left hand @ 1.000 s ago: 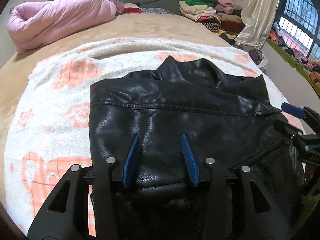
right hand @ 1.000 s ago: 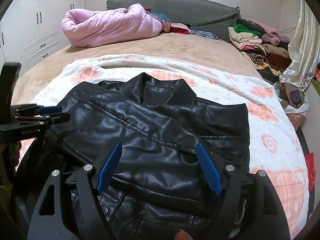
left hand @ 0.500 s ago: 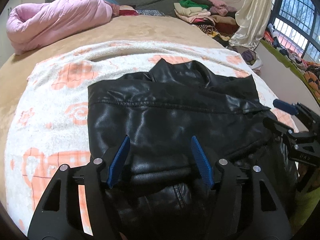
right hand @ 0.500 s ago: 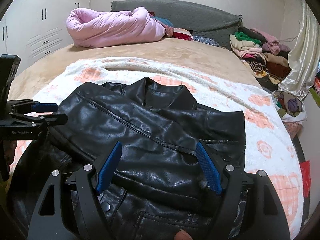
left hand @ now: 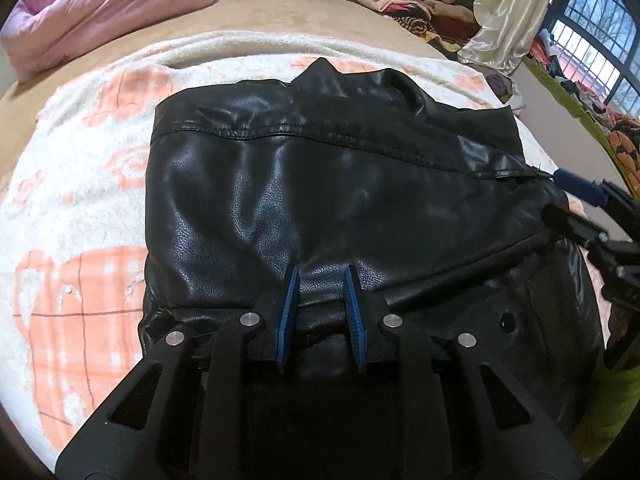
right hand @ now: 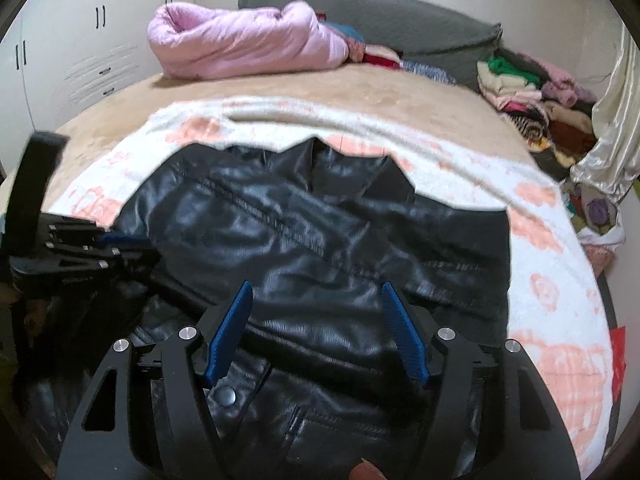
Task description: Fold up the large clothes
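Note:
A black leather jacket [left hand: 340, 184] lies partly folded on a white and orange blanket [left hand: 72, 216] on the bed, collar at the far side. It also shows in the right wrist view [right hand: 320, 256]. My left gripper [left hand: 322, 276] sits over the jacket's near folded edge with its blue pads narrowed around a ridge of leather. My right gripper [right hand: 316, 292] is open wide above the jacket's near right part, with nothing between its pads. The right gripper also shows at the right edge of the left wrist view [left hand: 576, 192], and the left gripper at the left of the right wrist view [right hand: 120, 244].
A pink quilt [right hand: 244, 44] lies bundled at the bed's head by a grey headboard [right hand: 400, 12]. Piles of folded clothes [right hand: 528, 92] stand at the far right next to a pale curtain [left hand: 504, 20]. White wardrobes [right hand: 72, 52] stand at the left. A window [left hand: 600, 28] is at the right.
My left gripper's pads have closed in from wide open onto the jacket's near edge. Both grippers have moved forward and lower over the jacket. The right gripper stays open.

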